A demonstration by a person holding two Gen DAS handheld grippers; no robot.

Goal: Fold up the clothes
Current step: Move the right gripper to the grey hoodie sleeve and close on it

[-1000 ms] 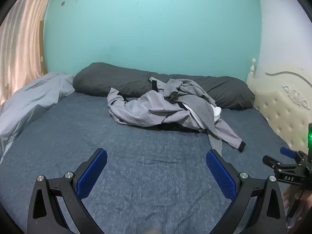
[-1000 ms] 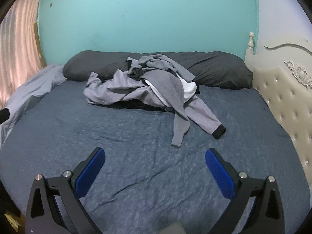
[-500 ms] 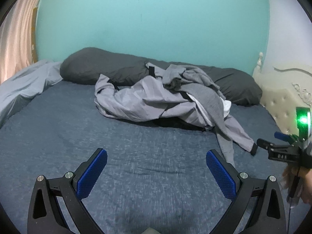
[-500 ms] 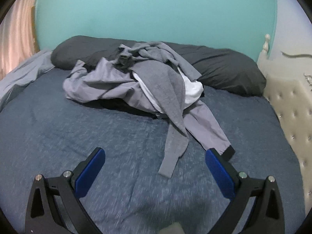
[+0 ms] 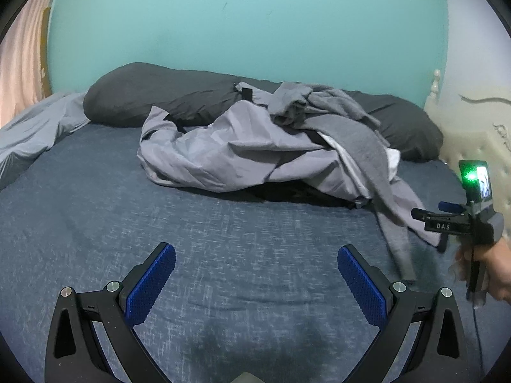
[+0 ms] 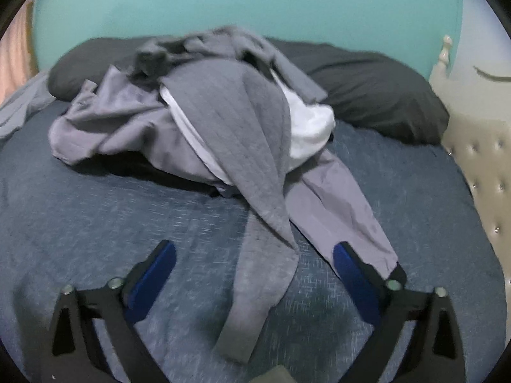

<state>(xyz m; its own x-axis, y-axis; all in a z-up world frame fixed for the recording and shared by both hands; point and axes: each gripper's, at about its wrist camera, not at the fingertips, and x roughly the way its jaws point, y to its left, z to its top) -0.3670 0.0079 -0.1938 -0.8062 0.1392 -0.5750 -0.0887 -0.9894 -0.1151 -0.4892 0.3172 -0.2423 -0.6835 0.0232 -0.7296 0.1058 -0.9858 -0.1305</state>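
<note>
A pile of clothes (image 5: 255,150) lies on the blue bed: a light grey-lilac garment, a dark grey knit top and a white piece. In the right wrist view the dark grey knit sleeve (image 6: 255,274) runs down between my open fingers, and a lilac sleeve with a black cuff (image 6: 348,223) lies beside it. My right gripper (image 6: 254,255) is open and empty, just above the knit sleeve. My left gripper (image 5: 255,255) is open and empty over bare sheet, short of the pile. The right gripper also shows in the left wrist view (image 5: 428,215).
A long dark grey pillow (image 5: 153,95) lies behind the pile against the teal wall. A pale blue quilt (image 5: 28,140) is bunched at the left. A cream tufted headboard (image 6: 479,166) stands at the right. The blue sheet (image 5: 95,223) stretches in front.
Both grippers have moved forward toward the pile. The knit sleeve now lies between the right gripper's fingers. Both stay open.
</note>
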